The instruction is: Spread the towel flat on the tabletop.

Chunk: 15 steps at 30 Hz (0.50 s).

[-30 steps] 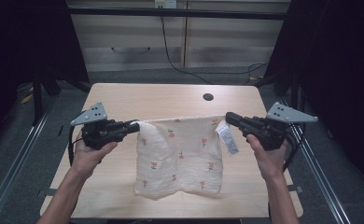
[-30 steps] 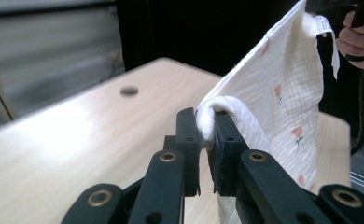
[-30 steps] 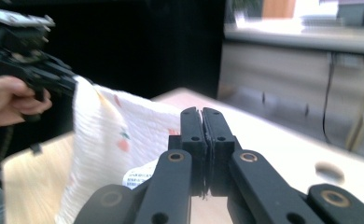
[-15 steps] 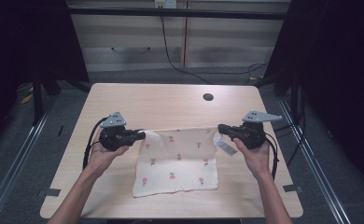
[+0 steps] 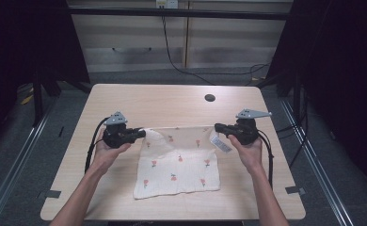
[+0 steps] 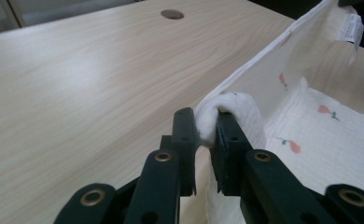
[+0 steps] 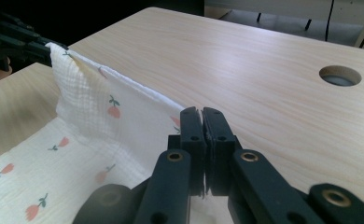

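A white cloth (image 5: 179, 162) printed with small red flowers lies mostly flat on the wooden table (image 5: 172, 101), its far edge lifted and stretched between both grippers. My left gripper (image 5: 141, 133) pinches the far left corner; in the left gripper view the bunched cloth (image 6: 231, 107) sits between the jaws of that gripper (image 6: 207, 123), which have just been opening slightly. My right gripper (image 5: 218, 127) is shut on the far right corner, beside a white care label (image 5: 220, 143). In the right gripper view the thin hem (image 7: 138, 95) runs into the closed jaws of the right gripper (image 7: 201, 112).
A round cable hole (image 5: 210, 98) sits in the table's far right part. Bare wood lies beyond the cloth and on both sides. Cables trail from each gripper over the table edges. Dark floor and rails surround the table.
Both hands have come down and toward the person with the cloth. It hung draped before; now most of it lies flat on the table, only the far edge held up.
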{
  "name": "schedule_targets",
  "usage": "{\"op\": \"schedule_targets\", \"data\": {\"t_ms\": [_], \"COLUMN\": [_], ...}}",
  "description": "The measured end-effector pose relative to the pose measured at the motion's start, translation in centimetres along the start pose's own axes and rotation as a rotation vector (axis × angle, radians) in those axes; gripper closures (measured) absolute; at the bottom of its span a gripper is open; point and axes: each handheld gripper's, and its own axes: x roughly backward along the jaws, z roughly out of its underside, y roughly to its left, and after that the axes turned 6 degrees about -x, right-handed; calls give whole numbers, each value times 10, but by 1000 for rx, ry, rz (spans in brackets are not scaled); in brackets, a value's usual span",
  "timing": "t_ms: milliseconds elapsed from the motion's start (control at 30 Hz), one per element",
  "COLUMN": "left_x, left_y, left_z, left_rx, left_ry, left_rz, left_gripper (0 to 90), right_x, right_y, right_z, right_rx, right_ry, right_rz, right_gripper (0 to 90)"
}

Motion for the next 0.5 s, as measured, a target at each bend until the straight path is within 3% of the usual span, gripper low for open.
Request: {"op": "schedule_targets", "data": {"t_ms": [133,300,400,500], "left_x": [-2,6,8,11], "left_y": [6,17,18,18], "left_z": [9,15,16,15], "left_rx": [27,77,83,81], "left_ry": [24,7,5,7], "left_rz": [-33,-45,-52,-58], "left_gripper": [759,762,762,762], "right_x": [-11,-23,-27,-33], "right_y": [-7,-19,-24,-33], "right_z": [3,8,9,8], "right_rx": [-13,-55,-64,-76], "right_ry": [24,55,66,86], "right_rz": [6,33,40,74], "right_gripper": [879,869,857,786]}}
